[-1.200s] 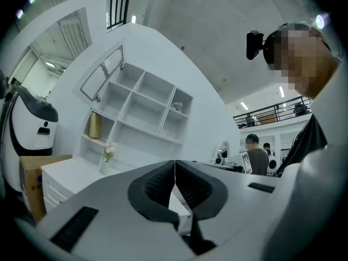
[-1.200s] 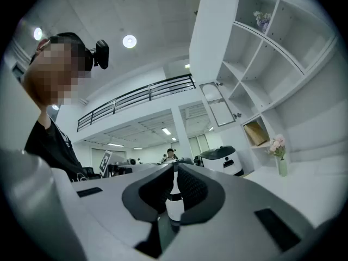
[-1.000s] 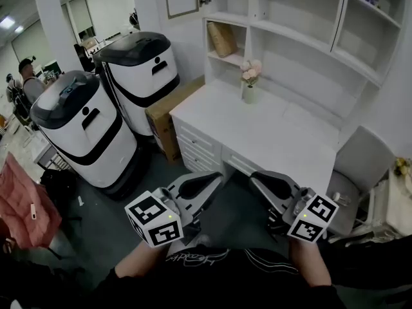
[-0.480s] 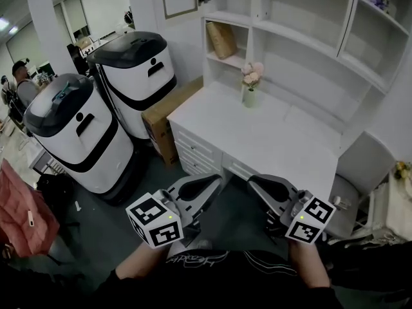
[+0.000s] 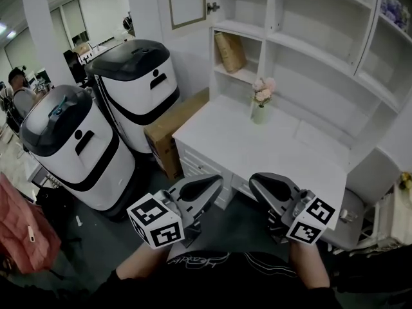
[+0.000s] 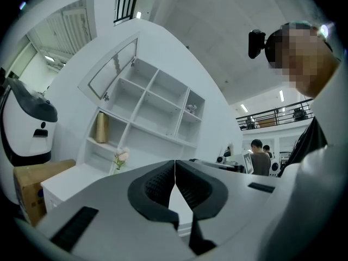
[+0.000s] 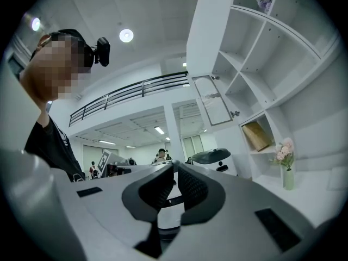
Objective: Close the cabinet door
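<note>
I hold my left gripper (image 5: 205, 187) and right gripper (image 5: 262, 184) level, jaws pressed together and empty, probably as blunt pushers for the open cabinet door (image 5: 187, 2) well beyond the desk (image 5: 257, 150).

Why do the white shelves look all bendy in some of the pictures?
Left gripper view: the wide lens bows the shelves into an arch and blackens the corners. Right gripper view: same bending, plus a glaring ceiling lamp. Head view: shelves only lean a little.
</note>
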`<state>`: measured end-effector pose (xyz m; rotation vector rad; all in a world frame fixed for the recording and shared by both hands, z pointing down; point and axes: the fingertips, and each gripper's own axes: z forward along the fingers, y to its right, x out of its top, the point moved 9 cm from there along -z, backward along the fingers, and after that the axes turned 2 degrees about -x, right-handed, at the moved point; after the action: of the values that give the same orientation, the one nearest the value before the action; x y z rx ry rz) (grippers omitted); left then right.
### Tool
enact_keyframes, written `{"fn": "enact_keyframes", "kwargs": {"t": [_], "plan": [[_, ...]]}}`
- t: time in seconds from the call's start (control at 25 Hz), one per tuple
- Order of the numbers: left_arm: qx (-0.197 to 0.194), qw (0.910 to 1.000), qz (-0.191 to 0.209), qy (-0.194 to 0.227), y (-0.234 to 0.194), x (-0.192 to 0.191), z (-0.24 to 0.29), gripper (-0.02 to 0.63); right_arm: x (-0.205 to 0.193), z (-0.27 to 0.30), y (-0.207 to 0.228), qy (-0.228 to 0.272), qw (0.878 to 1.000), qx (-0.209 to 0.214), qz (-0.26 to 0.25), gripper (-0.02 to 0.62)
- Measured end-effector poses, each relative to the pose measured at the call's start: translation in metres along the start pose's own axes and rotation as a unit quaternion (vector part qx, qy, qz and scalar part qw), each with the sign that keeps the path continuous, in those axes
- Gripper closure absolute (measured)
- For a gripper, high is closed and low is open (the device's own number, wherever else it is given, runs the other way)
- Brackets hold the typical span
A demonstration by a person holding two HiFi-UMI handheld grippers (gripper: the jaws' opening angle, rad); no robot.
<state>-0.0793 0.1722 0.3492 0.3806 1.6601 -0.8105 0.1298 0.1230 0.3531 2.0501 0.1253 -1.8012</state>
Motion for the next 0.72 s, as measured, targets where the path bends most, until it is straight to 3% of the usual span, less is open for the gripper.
{"fn": "enact_keyframes", "kwargs": {"t": [0.2, 0.4, 0.72], "plan": [[-0.013, 0.9999, -0.002, 0.007, -0.044, 0.011, 0.000, 0.583, -0.003, 0.031, 0.018, 0.009, 1.000, -0.018, 0.001, 0.541], [-0.026, 0.9988, -0.037, 0.016, -0.076, 0.009, 0.011, 0.583, -0.006, 0.049, 0.035, -0.005, 1.000, -0.021, 0.002, 0.541], [-0.013, 0.9995, -0.024, 0.017, -0.124, 0.028, 0.058, 0.583, 0.019, 0.079, 0.103, 0.001, 1.000, -0.008, -0.007, 0.541]]}}
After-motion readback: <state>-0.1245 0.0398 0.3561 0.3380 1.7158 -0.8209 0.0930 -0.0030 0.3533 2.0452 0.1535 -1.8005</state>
